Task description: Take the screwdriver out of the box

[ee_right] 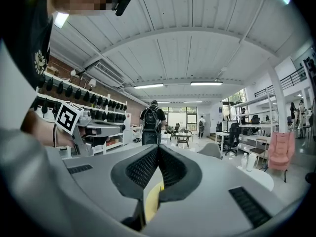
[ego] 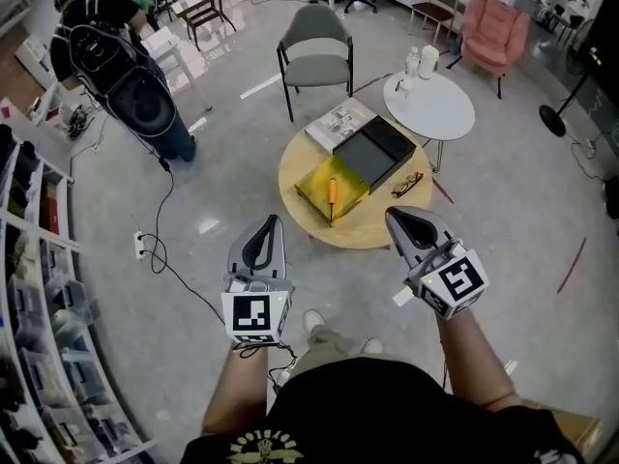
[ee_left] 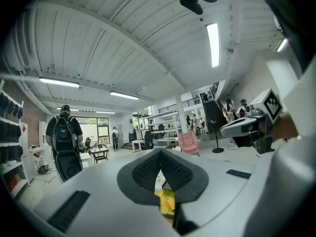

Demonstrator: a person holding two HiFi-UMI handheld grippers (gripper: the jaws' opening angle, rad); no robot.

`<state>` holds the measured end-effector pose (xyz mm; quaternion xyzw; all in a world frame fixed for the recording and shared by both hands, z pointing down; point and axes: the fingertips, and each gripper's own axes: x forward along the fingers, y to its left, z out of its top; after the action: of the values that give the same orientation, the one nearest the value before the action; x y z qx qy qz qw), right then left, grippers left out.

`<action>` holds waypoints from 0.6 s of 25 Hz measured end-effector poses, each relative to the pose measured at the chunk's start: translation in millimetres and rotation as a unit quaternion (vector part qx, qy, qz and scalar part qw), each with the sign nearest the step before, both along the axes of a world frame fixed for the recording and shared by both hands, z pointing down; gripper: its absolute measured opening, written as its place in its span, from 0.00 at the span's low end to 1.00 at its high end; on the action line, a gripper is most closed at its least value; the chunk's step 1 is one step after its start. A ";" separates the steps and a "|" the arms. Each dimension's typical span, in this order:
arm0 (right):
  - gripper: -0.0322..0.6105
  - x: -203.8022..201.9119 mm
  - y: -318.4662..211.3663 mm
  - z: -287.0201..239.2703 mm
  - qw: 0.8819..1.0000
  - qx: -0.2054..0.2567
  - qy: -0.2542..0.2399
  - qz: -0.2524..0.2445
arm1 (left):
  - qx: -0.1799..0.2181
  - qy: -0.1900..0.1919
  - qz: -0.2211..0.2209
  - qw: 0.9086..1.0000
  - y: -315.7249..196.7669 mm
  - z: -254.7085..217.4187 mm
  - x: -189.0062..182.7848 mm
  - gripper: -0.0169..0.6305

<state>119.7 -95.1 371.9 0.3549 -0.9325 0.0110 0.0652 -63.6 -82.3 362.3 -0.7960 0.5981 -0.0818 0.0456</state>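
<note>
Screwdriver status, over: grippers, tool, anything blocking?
Left gripper and right gripper both shut, empty, short of the round table. Screwdriver lies in the open yellow box, untouched. Glasses beside the box, not blocking.

I see a big open-plan workspace, part office and part lab. A polished grey floor (ego: 232,191) runs wide, with a power strip (ego: 141,245) and its cable lying loose on it. Lounge pieces stand about: a round wooden worktop (ego: 387,228), a white round table (ego: 440,114), a grey chair (ego: 317,46) and a pink armchair (ego: 495,32). Storage shelves (ego: 39,278) line my left side. Overhead is a white ribbed ceiling (ee_right: 197,48) with strip lights (ee_right: 206,83). A person with a backpack (ego: 116,56) stands across the room.
</note>
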 end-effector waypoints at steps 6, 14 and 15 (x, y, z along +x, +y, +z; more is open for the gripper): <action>0.07 -20.6 -20.6 0.8 1.000 0.000 0.006 -0.004 | -0.005 0.001 0.010 1.000 -24.4 1.6 -16.9 0.05; 0.07 -47.6 -45.4 -14.2 1.000 0.016 0.000 0.017 | -0.001 0.001 0.026 1.000 -50.2 -5.0 -43.5 0.05; 0.07 -50.2 -48.1 -14.9 1.000 0.013 0.000 0.020 | -0.001 0.001 0.027 1.000 -54.6 -6.0 -47.0 0.05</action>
<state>69.5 -143.2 357.0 0.3740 -0.9254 0.0000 0.0607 -110.7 -136.9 356.3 -0.8120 0.5761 -0.0808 0.0464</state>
